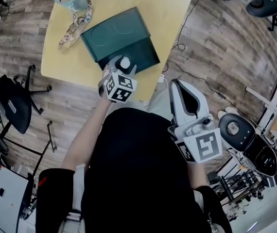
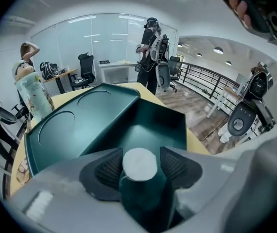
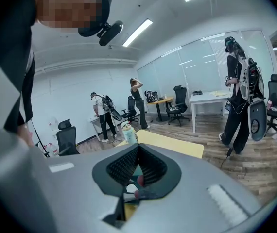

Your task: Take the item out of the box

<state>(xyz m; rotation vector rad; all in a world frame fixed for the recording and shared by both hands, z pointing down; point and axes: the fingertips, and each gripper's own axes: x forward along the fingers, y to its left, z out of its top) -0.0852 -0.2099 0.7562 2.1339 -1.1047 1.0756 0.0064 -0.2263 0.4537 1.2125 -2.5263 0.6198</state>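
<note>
Fingers (image 2: 107, 171) of the left gripper (image 1: 120, 68) stood wide beside the white-capped bottle (image 2: 139, 164), seemingly not pressing it. The right gripper (image 3: 138, 150) was closed, empty. The bottle stood outside the empty box (image 1: 129, 50), at its six o'clock; removal looked done.

A yellow table (image 1: 170, 6) stands on wood-plank floor (image 1: 226, 47), black office chair (image 1: 9, 103) nearby.

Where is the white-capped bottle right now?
Head view, left of centre: the bottle is at the near edge of the open green box on the yellow table, between the left gripper's parted jaws.
</note>
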